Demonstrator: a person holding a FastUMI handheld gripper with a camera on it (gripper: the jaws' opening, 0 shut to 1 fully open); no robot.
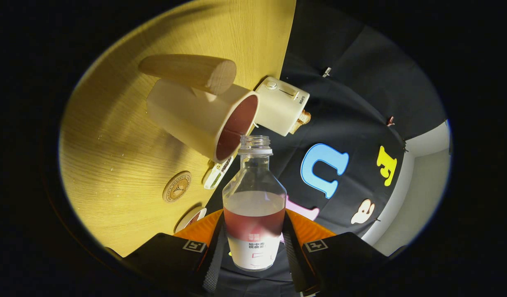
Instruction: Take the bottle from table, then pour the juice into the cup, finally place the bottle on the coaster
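The wooden table [125, 136] takes up the whole left half of the frame, tilted steeply in my view. Against it, in the upper middle, sits the cream cup [195, 117] with its thick wooden handle [189, 71] jutting toward the upper left; its open mouth faces the bottle's neck and the inside shows dark red. Just right of the cup's rim is a small white toaster [281, 105] with bread poking out at its lower right.

Bottom centre, my claw [253, 243] is closed on the bottle [254, 206], one finger pressing each side of its lower body, around the label. The bottle has no cap on, its threaded neck reaching to the cup's rim, and red juice fills roughly its lower half.

Left of the bottle, lower on the table, lies the round wooden coaster [177, 187]. Between it and the bottle is a small white object [216, 175] I cannot identify.
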